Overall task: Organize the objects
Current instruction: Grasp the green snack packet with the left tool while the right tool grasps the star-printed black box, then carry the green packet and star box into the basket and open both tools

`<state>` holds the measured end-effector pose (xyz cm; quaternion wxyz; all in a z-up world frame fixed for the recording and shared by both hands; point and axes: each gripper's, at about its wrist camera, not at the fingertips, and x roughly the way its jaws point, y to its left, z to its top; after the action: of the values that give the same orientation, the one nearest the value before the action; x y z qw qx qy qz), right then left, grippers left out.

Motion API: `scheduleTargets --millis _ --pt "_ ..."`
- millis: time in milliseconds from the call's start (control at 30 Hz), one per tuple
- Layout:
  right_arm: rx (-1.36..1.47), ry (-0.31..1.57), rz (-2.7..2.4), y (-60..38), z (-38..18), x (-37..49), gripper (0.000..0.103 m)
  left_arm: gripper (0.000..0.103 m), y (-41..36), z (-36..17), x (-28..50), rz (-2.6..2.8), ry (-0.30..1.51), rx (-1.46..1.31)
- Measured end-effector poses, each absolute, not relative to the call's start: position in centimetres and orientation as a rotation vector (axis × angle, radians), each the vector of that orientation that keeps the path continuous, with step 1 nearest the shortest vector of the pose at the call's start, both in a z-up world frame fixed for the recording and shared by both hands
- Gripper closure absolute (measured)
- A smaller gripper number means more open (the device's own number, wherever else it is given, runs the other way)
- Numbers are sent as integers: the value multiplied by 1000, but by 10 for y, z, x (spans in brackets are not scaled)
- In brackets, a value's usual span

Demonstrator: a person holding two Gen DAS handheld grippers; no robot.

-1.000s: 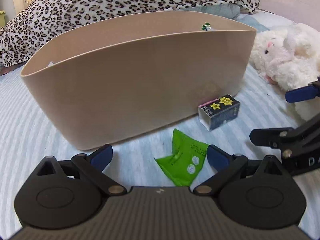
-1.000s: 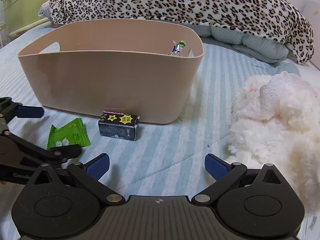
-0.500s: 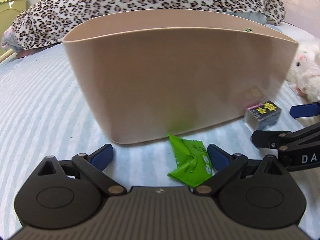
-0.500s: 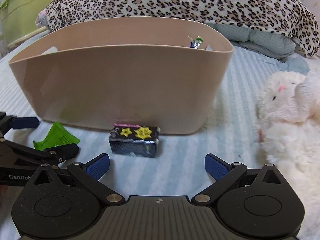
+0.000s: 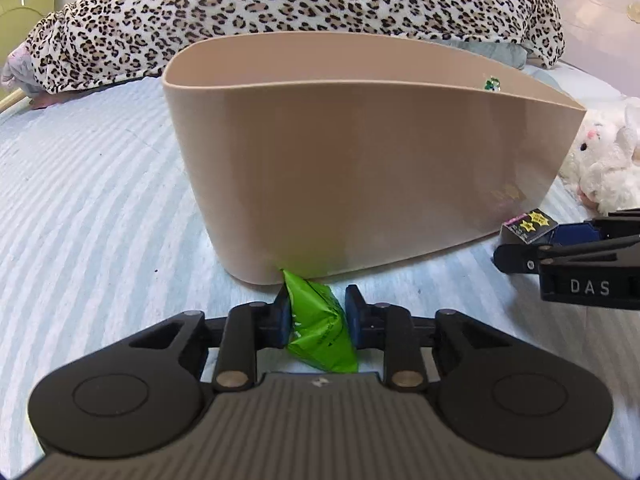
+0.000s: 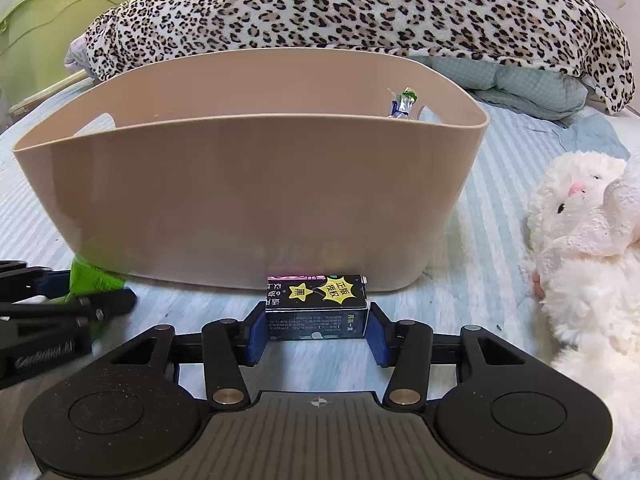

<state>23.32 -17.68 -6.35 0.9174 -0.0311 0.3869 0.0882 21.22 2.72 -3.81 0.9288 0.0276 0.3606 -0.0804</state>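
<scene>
Left claw (image 5: 316, 312) is clenched on the green snack packet (image 5: 320, 332), both blue pads pressing its sides so the glossy foil puckers between them. The packet is bright lime green with faint white print, crinkled, its top corner poking up at twelve o'clock toward the base of the beige storage tub (image 5: 360, 168), touching or all but touching the wall there. In the right wrist view the same packet shows at nine o'clock, a green smear caught in the other tool's fingers.

Right claw (image 6: 317, 330) is closed around the small dark box (image 6: 316, 308), pads (image 6: 257, 336) flat against its two short ends. The box is navy-black, with yellow starburst stickers carrying Chinese characters, a pink strip along the far top edge and fine white print on the near face. It sits on the striped blue bedsheet (image 6: 480, 248), just in front of the tub's wall at twelve o'clock. From the left wrist view, the box appears at three o'clock, tucked beside the tub's right end.

The tub is a smooth oval with cut-out handles; a twisted silver-green candy wrapper (image 6: 402, 104) peeks above its far rim at one o'clock. A fluffy white plush bunny (image 6: 580, 240) lies at three o'clock, well apart from the box. Leopard-print blanket (image 6: 360, 12) heaps up behind everything.
</scene>
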Motion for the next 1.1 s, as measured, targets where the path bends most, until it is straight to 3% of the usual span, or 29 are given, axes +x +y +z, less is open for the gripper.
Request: scheduleTargets --millis 333,667,1100 --pt "-66 758 221 -171 -36 204 57 78 37 -16 187 -170 674 53" --pt "-49 654 251 -184 13 182 57 78 48 39 159 -145 522 55" --pt "23 489 223 -190 83 213 57 78 32 100 205 -83 394 104"
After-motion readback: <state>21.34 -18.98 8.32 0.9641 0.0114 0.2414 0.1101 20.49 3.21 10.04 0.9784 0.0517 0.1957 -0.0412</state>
